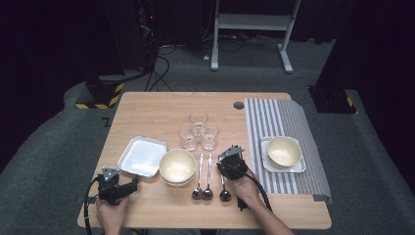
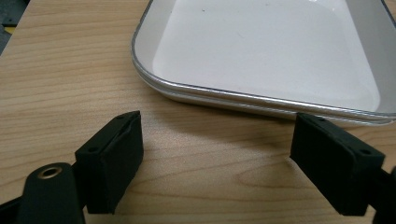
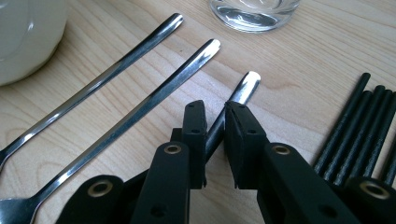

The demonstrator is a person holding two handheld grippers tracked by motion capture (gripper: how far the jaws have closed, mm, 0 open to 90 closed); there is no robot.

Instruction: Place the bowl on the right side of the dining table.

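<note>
Three steel spoons lie side by side on the wooden table (image 1: 147,105), handles pointing away from me. My right gripper (image 1: 229,159) (image 3: 215,112) is down over the rightmost spoon (image 1: 225,196). Its handle (image 3: 246,86) runs between the two pads, which stand narrowly apart on either side; I see no clear press on it. The other two spoons (image 3: 140,51) (image 3: 182,74) lie to its left. My left gripper (image 1: 122,180) (image 2: 217,158) rests low at the table's front left, wide open with nothing between the pads. Just ahead of it is the near rim of a silver tray (image 2: 224,95) (image 1: 142,156).
A stack of cream bowls (image 1: 177,165) (image 3: 23,37) sits left of the spoons, three glasses (image 1: 198,129) behind them. Several black chopsticks (image 3: 359,126) lie right of the right gripper. On a striped mat (image 1: 279,117) at the right, a cream bowl (image 1: 284,151) stands on a square plate (image 1: 298,168).
</note>
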